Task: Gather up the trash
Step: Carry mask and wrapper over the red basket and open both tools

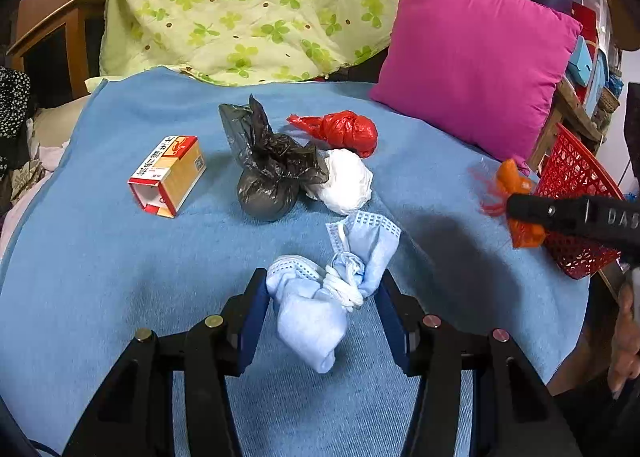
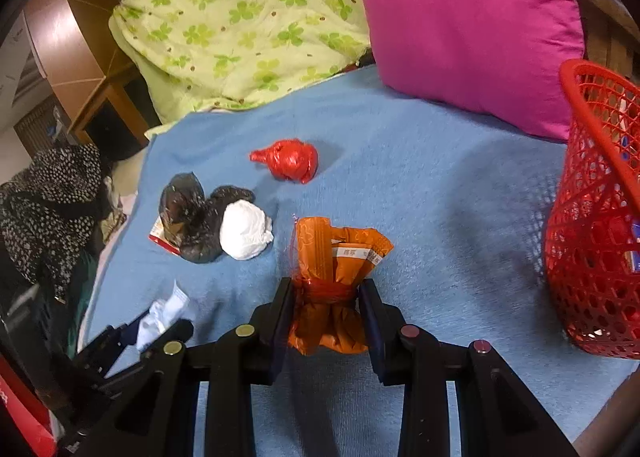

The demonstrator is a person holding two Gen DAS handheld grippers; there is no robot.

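Observation:
My left gripper (image 1: 322, 297) is shut on a light blue face mask bundle (image 1: 316, 313) tied with white string, held just above the blue blanket (image 1: 120, 257). My right gripper (image 2: 326, 297) is shut on an orange wrapper bundle (image 2: 336, 257) bound with red netting. In the left wrist view that orange bundle (image 1: 516, 181) hangs in front of the red mesh basket (image 1: 576, 185). On the blanket lie a red bag bundle (image 1: 344, 131), a black bag bundle (image 1: 264, 177), a white bag bundle (image 1: 346, 181) and a red and yellow carton (image 1: 168, 173).
A magenta pillow (image 1: 472, 69) and a green clover quilt (image 1: 248, 9) lie along the back of the bed. The red basket (image 2: 592, 217) stands at the blanket's right edge with some items inside. Dark spotted clothing (image 2: 52, 209) hangs off the left side.

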